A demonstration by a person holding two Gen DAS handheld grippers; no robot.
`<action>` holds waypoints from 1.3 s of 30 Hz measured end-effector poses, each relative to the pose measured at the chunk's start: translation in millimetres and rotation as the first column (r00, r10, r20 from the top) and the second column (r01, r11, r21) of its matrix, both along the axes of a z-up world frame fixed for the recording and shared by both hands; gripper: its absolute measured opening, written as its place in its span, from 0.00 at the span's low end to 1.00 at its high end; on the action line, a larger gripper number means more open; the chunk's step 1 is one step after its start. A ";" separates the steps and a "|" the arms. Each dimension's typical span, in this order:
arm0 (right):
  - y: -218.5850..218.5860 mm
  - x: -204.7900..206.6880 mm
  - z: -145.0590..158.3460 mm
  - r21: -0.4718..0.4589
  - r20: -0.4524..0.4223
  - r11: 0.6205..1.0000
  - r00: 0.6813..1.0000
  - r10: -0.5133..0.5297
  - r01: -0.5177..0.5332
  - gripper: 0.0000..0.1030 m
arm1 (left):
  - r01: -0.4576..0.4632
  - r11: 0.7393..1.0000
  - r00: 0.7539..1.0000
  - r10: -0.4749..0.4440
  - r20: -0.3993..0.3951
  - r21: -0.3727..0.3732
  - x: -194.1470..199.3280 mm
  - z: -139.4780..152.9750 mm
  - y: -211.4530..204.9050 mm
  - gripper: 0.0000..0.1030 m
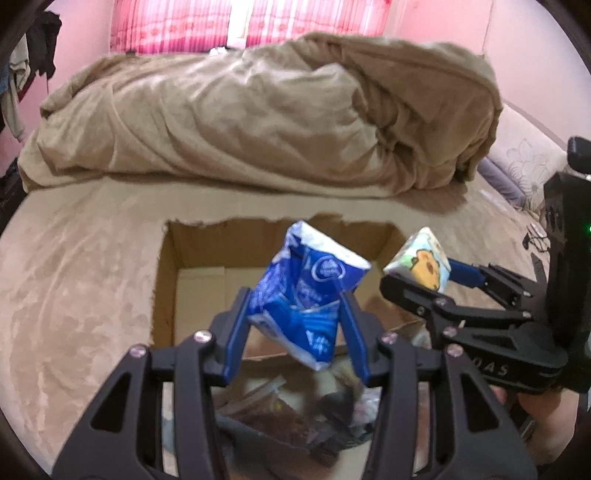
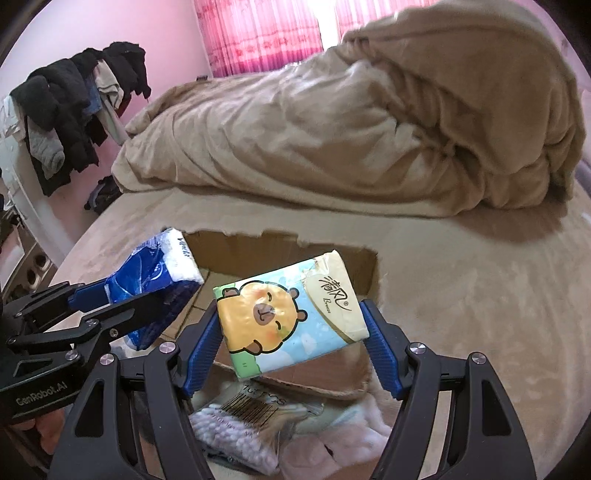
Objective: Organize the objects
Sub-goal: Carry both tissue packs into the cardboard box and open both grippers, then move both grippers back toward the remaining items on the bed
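My left gripper (image 1: 295,314) is shut on a crumpled blue tissue pack (image 1: 306,288) and holds it above an open cardboard box (image 1: 166,280) on the bed. My right gripper (image 2: 291,325) is shut on a tissue pack with a cartoon bear (image 2: 284,317), also above the box (image 2: 365,273). Each gripper shows in the other's view: the right gripper (image 1: 424,284) holds the bear pack (image 1: 421,262) to the right, and the left gripper (image 2: 122,306) holds the blue pack (image 2: 155,277) to the left.
A heaped beige duvet (image 1: 258,122) lies behind the box. A bag of cotton swabs (image 2: 243,421) and other items lie close below the grippers. Clothes hang on a rack (image 2: 70,107) at left. Pink curtains (image 1: 177,22) are at the back.
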State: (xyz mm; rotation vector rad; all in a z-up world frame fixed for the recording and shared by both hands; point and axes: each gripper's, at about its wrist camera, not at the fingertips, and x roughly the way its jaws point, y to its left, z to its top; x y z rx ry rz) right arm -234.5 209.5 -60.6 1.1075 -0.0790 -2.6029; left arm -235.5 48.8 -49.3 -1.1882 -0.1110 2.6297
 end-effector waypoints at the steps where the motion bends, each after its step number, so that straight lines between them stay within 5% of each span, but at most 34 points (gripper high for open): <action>1: -0.9 -2.9 -4.7 -0.002 0.011 1.000 1.000 0.001 -0.001 0.73 | -0.002 1.000 1.000 0.002 0.014 0.002 -3.9 -6.4 -0.9 0.48; 13: -0.8 -15.0 -31.2 -0.013 0.034 1.000 0.999 0.009 -0.009 0.74 | -0.022 1.000 0.998 0.023 0.052 -0.021 -17.1 -26.9 -0.9 0.50; 18: 3.0 -10.7 -26.5 -0.037 0.019 0.999 1.000 -0.003 0.003 0.88 | -0.030 0.999 0.999 0.031 0.025 -0.013 -6.5 -11.3 -8.9 0.66; 39: 15.1 103.5 65.6 0.002 -0.106 0.999 0.993 -0.054 0.054 0.88 | -0.026 1.000 0.995 0.027 -0.097 0.015 121.2 68.8 -43.0 0.76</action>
